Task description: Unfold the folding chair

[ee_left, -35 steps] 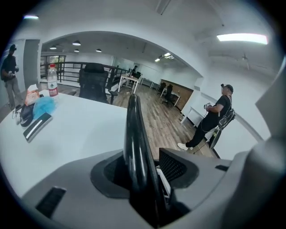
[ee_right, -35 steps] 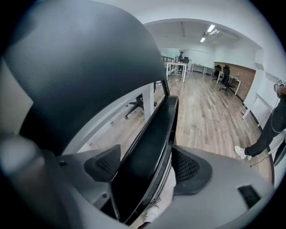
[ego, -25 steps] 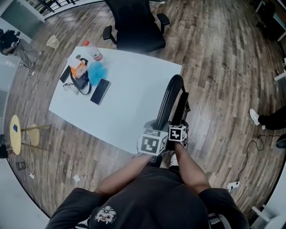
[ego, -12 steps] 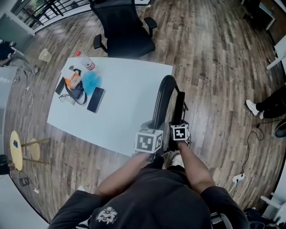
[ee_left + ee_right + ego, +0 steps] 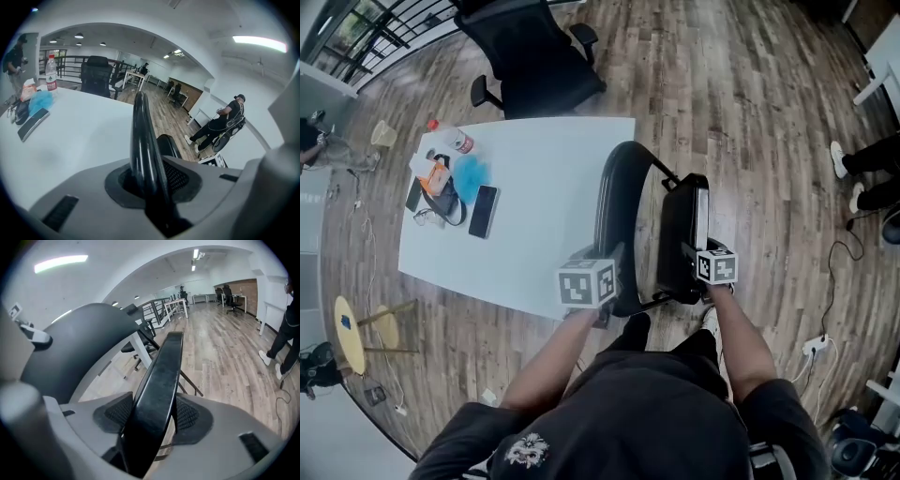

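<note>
The black folding chair stands partly spread beside the white table (image 5: 534, 187). Its curved back frame (image 5: 612, 192) rises at the left and its seat panel (image 5: 682, 234) is swung out to the right. My left gripper (image 5: 611, 277) is shut on the frame's glossy tube (image 5: 143, 140), which runs up between the pads (image 5: 176, 176). My right gripper (image 5: 696, 260) is shut on the seat's near edge (image 5: 161, 380), which lies between its pads (image 5: 187, 416). Its jaws have just been closing on that edge.
The table carries a phone (image 5: 481, 210), a blue cloth (image 5: 470, 172), a bottle (image 5: 456, 141) and a bag. A black office chair (image 5: 530, 52) stands behind it. At the right are a person's feet (image 5: 853, 178) and a floor cable (image 5: 839, 272); a yellow stool (image 5: 352, 333) stands at the left.
My right gripper has moved right with the seat, swinging it away from the back frame, so the chair has opened out. My left gripper has kept its hold on the frame.
</note>
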